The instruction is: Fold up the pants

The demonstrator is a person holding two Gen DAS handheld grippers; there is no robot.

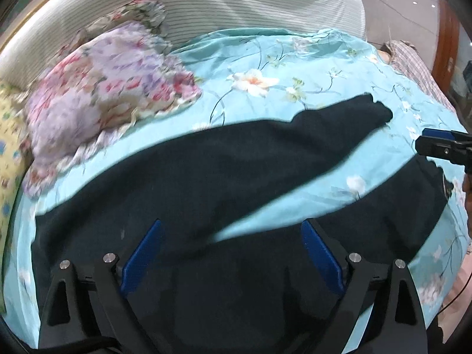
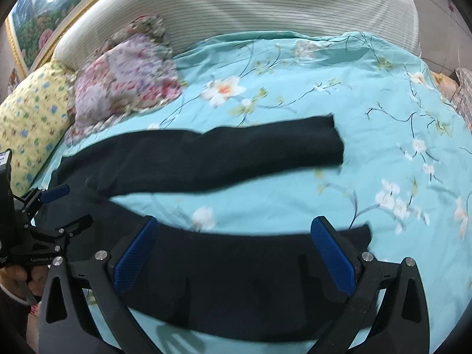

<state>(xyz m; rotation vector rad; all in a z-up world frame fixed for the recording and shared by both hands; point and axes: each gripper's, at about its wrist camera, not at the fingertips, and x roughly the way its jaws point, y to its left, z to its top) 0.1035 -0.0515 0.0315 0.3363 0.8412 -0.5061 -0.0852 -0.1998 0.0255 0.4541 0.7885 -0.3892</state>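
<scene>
Black pants (image 1: 206, 177) lie spread flat on the turquoise floral bedspread (image 1: 265, 59), legs apart and pointing right. My left gripper (image 1: 233, 244) is open, hovering over the waist and hip area. My right gripper (image 2: 233, 247) is open above the near leg (image 2: 236, 280), close to its cuff. The far leg (image 2: 236, 150) stretches across the bed behind it. The left gripper also shows in the right wrist view (image 2: 63, 206), open over the waist. The right gripper's tip shows at the right edge of the left wrist view (image 1: 436, 144).
A floral pillow (image 1: 103, 94) and a yellow patterned pillow (image 2: 32, 118) lie at the bed's head on the left. A striped white headboard (image 2: 250, 8) runs behind. A plaid cloth (image 1: 413, 62) lies at the bed's far right edge. A framed picture (image 2: 44, 8) hangs upper left.
</scene>
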